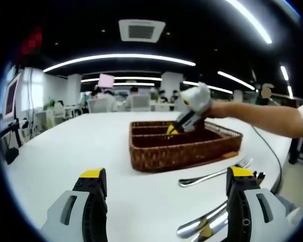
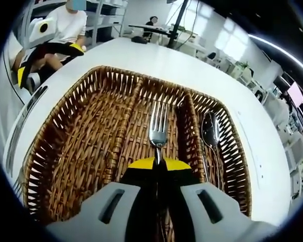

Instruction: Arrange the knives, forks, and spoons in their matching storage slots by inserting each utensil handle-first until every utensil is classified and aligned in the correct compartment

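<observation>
A brown wicker basket [image 1: 177, 154] with three long compartments stands on the white table [image 1: 91, 141]. In the right gripper view my right gripper [image 2: 159, 164] is shut on the handle of a fork [image 2: 158, 130], which lies in the basket's [image 2: 45, 146] middle compartment, tines pointing away. A spoon [image 2: 210, 130] rests in the right-hand compartment. The left-hand compartment holds nothing. In the left gripper view the right gripper [image 1: 178, 127] reaches into the basket from the right. My left gripper [image 1: 166, 173] hovers open over the table, short of the basket. A fork [image 1: 217, 174] lies on the table beside it.
More silver cutlery [image 1: 202, 224] lies on the table by my left gripper's right jaw. A long silver utensil [image 2: 26, 115] rests on the table left of the basket. A person's arm [image 1: 262, 117] stretches over the table. Office desks and seated people fill the background.
</observation>
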Demonstrator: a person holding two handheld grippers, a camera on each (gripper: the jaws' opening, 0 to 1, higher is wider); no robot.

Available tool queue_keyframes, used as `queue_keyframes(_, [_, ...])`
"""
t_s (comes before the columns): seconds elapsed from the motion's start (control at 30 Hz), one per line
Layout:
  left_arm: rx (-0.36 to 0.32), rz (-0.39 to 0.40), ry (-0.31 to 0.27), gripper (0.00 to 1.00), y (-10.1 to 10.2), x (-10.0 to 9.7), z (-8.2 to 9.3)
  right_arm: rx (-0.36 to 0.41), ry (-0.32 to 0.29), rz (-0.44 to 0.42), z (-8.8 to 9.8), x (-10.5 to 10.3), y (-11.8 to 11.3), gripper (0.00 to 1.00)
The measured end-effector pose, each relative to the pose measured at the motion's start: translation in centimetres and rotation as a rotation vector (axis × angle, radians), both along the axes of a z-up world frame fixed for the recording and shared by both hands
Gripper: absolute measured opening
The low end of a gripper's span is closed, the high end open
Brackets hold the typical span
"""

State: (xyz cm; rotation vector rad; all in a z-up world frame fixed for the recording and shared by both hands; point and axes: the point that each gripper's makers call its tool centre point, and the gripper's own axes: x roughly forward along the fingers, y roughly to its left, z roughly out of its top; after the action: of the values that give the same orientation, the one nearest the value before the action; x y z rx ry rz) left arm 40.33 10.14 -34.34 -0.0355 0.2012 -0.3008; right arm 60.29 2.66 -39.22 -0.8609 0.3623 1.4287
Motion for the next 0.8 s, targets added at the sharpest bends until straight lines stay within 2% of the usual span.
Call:
queue_keyframes(0.23, [-0.008, 0.005, -0.015, 0.99, -0.1, 0.0, 0.5, 0.021, 0.02, -0.011, 0.4, -0.2, 0.2, 0.07])
queue_keyframes(0.27, [-0.015, 0.005, -0.014, 0.99, -0.2, 0.0, 0.5, 0.043, 0.033, -0.008, 0.7, -0.4, 0.5, 0.08])
queue_keyframes(0.33, [-0.014, 0.003, -0.005, 0.99, -0.3, -0.2, 0.3, 0.058, 0.062, -0.024, 1.0, -0.7, 0.8, 0.15])
queue_keyframes(0.37, [-0.006, 0.004, -0.001, 0.99, -0.3, -0.2, 0.1, 0.058, 0.066, -0.03, 0.9, -0.7, 0.8, 0.15])
queue_keyframes(0.4, [-0.001, 0.001, 0.0, 0.99, -0.4, -0.2, 0.0, 0.041, 0.044, -0.027, 0.8, -0.4, 0.7, 0.16])
queue_keyframes(0.63, [-0.012, 0.0, -0.003, 0.99, -0.5, -0.3, 0.2, 0.033, 0.023, -0.014, 0.7, -0.7, 0.8, 0.14])
queue_keyframes(0.8, [-0.016, 0.002, -0.003, 0.99, -0.6, -0.4, 0.1, 0.044, 0.015, -0.018, 1.3, -0.3, 0.7, 0.2])
